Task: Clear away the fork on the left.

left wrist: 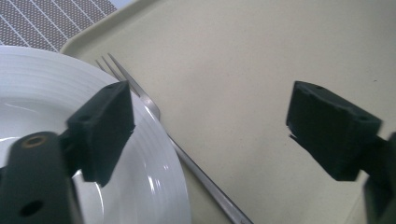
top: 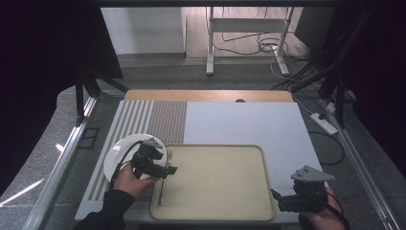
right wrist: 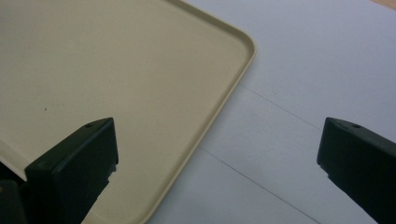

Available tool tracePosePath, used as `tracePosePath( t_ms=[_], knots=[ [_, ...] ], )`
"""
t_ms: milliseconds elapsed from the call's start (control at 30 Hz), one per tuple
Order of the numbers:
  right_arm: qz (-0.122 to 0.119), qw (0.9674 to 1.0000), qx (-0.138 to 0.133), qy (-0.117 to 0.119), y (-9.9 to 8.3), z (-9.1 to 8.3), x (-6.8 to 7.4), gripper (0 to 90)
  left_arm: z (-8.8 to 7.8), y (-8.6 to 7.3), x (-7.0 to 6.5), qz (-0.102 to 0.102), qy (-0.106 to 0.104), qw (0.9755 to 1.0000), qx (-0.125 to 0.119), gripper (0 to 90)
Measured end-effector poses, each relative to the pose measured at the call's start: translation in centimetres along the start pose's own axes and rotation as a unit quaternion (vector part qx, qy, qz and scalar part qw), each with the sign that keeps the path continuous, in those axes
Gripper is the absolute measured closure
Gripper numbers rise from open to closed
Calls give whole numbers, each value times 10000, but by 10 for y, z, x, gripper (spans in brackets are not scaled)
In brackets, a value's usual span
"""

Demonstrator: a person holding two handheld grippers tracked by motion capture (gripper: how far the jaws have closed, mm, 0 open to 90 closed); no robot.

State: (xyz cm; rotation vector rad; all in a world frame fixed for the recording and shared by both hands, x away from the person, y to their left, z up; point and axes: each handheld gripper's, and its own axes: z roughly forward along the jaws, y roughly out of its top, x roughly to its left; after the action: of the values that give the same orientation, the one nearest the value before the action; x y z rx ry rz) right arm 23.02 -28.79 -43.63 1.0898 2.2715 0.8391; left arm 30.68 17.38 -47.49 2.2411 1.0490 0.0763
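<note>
While both grippers sit w/ jaws apart, nothing is held.
Left to right: white plate (top: 119, 153) on striped mat (top: 139, 120), touching tray's left edge; left gripper (top: 165, 170) over fork (top: 163, 187), which lies along the left side of beige tray (top: 215, 191); right gripper (top: 280, 199) just beside tray's near right corner, above grey table (top: 249, 124).

Both tongs gape wide: left tongs (top: 165, 168), right tongs (top: 280, 200).

Fork (top: 163, 178) on tray (top: 215, 211) — plate (top: 115, 158) left.
</note>
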Motion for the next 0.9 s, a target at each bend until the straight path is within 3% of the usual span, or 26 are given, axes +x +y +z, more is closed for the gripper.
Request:
tracePosePath(
  t_ms=[367, 600, 900],
  knots=[
    [8, 10000, 10, -3, 0, 0, 0, 0, -18, -10, 8, -136, 180, 9993, -305, 47],
    [16, 10000, 16, -5, 0, 0, 0, 0, -22, -15, 10, -164, 171, 9992, -333, 25],
    [25, 10000, 25, -9, 0, 0, 0, 0, -26, -21, 11, -174, 327, 9984, -423, 0]
  ],
)
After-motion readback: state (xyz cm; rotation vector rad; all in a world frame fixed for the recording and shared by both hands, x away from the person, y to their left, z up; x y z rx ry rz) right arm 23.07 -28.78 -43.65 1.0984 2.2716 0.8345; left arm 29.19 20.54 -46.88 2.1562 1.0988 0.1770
